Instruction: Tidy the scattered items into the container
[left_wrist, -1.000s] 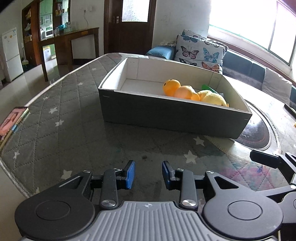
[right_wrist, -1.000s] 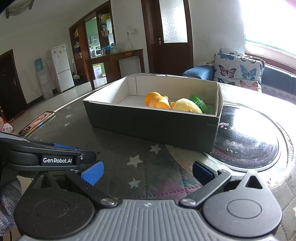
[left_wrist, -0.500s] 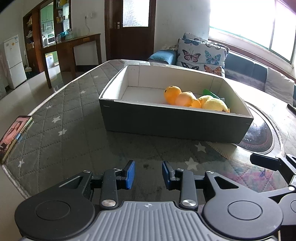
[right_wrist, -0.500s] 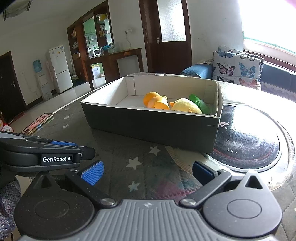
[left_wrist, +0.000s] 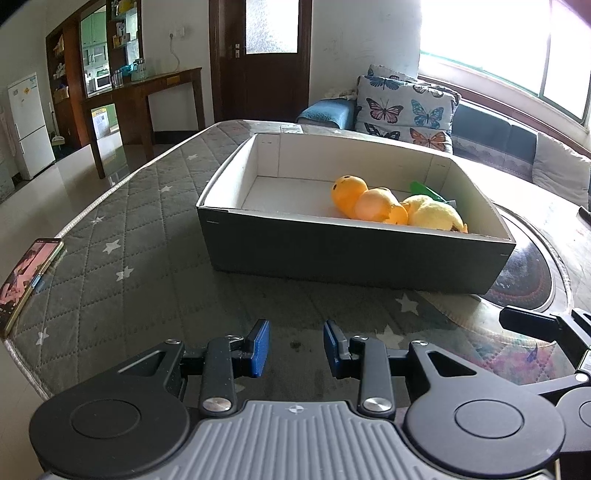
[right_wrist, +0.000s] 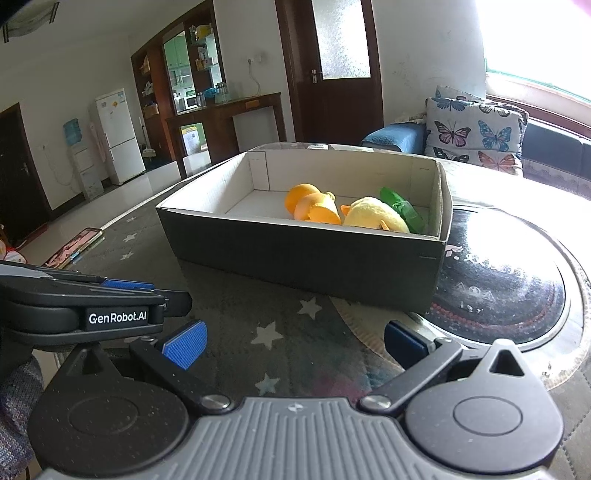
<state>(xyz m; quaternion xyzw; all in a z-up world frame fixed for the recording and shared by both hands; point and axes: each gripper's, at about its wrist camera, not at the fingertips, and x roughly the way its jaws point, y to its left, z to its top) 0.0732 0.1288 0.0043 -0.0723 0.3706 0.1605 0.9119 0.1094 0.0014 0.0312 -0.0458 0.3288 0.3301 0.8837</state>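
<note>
Box (left_wrist: 354, 258) holding orange (left_wrist: 349, 188), yellow (left_wrist: 436, 216), green toys (right_wrist: 402, 208)

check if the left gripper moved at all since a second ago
Yes. In the left wrist view the box stands more level and the phone sits lower than before, so the left gripper has shifted, jaws still slightly apart.

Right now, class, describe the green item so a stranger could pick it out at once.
Find the dark box with white inner walls on the star-patterned table. Toys lie at its right end; the green item sits farthest back beside the yellow plush, the only green thing among orange and yellow.
</note>
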